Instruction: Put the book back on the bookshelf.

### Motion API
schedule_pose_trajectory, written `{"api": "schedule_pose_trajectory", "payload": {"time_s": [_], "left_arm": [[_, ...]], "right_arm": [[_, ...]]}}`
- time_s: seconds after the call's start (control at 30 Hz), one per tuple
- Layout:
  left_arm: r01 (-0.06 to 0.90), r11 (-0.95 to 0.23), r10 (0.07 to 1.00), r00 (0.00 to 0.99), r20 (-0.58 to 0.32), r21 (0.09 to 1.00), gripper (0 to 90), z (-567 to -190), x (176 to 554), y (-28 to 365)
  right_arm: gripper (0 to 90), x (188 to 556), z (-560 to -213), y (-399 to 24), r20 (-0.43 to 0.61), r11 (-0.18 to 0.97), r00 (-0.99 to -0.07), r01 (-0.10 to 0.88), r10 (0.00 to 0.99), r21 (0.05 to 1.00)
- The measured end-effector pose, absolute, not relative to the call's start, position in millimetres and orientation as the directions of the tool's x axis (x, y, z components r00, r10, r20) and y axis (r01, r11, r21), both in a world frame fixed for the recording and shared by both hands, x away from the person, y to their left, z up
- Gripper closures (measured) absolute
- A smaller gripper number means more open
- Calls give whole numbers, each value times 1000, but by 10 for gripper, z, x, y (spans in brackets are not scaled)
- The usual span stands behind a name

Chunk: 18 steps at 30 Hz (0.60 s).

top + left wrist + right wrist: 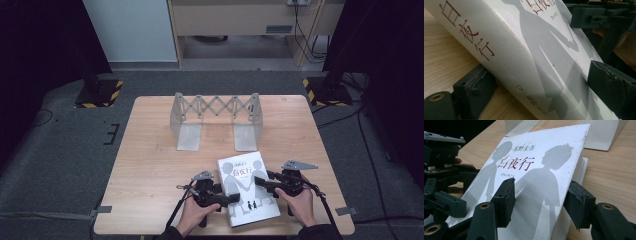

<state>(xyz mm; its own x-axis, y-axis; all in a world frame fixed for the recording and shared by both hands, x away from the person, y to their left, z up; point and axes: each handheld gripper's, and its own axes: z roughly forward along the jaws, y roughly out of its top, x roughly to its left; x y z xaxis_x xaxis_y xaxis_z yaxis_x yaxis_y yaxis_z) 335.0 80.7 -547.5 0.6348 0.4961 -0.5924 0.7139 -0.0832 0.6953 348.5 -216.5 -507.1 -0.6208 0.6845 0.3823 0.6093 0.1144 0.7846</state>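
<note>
Pale wooden table [150, 165] on grey carpeted floor [60, 150], square-on to the high view. Toward the far edge, an expandable metal book rack [216, 120] with a scissor-lattice back and two flat foot plates reaching forward, standing upright and well apart from everything else.

Near the front edge, right of centre: thick white book [247, 192], cover up, grey silhouettes of two figures holding hands, red characters for the title. Spine side toward the person's left, page edge toward the right. In the left gripper view, spine [499, 57] raised and tilted off the wood, red characters running along it.

Left gripper [231, 198], held in the left hand [195, 215], reaching in from the book's spine side. One jaw under the spine against the table, the other over the cover: clenched across the book's thickness, or very nearly; actual contact of the upper pad hard to confirm.

Right gripper [260, 183], held in the right hand [300, 200], coming from the page-edge side. In the right gripper view, one pad [505, 195] lying on the cover, the other at the page edge: grasping the book at its right side.

Grey three-cornered plates on top of both grippers, cables trailing back toward the person.
</note>
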Motion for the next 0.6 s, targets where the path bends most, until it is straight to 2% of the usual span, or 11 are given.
{"api": "schedule_pose_trajectory", "payload": {"time_s": [0.17, 0.4, 0.47, 0.5, 0.6], "left_arm": [[711, -83, 515, 631, -581, 698, 82, -5468, 3334, 787], [715, -73, 513, 625, -589, 695, 81, -5472, 3334, 786], [718, -59, 514, 617, -595, 693, 81, -5476, 3330, 783], [719, -52, 516, 613, -598, 693, 81, -5478, 3327, 780], [720, -50, 517, 612, -599, 693, 82, -5479, 3326, 779]], "right_arm": [[396, 3489, -5136, -2147, 368, 125, -585, 634, 723, 763], [391, 3494, -5171, -2163, 402, 88, -566, 649, 720, 755], [364, 3498, -5181, -2170, 398, 89, -566, 647, 722, 757], [354, 3489, -5191, -2160, 356, 116, -577, 625, 735, 772], [360, 3484, -5189, -2154, 347, 123, -582, 618, 736, 776]]}}
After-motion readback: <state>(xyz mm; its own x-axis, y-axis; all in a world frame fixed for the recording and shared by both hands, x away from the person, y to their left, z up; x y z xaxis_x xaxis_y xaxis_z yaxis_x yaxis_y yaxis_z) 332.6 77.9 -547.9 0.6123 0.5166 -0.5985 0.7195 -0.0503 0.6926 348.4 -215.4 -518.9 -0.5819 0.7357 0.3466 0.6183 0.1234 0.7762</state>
